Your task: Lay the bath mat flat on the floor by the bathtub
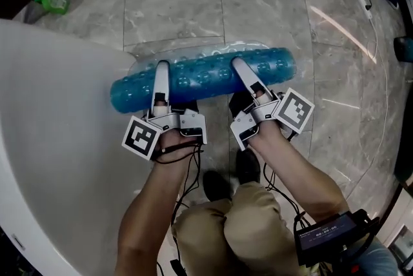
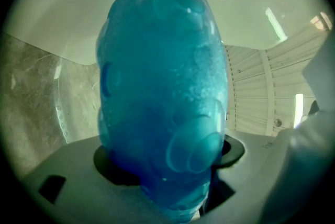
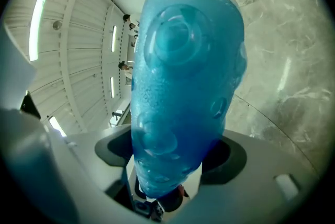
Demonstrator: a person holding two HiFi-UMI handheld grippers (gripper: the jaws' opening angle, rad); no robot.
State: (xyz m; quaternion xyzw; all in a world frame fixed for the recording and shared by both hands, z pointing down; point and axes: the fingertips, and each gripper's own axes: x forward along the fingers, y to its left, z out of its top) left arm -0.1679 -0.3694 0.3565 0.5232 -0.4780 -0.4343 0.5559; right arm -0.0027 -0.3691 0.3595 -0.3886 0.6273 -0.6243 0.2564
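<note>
The bumpy, see-through blue rubber bath mat [image 1: 206, 78] is rolled up like a log. The left gripper [image 1: 161, 75] and the right gripper [image 1: 245, 73] each squeeze tight on the roll, side by side. The roll is over the grey stone floor [image 1: 277, 4], right beside the big white bathtub [image 1: 58, 139].

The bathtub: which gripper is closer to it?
Left. The left gripper grips the rolled bath mat right beside the bathtub; the right gripper grips it farther out over the floor.
</note>
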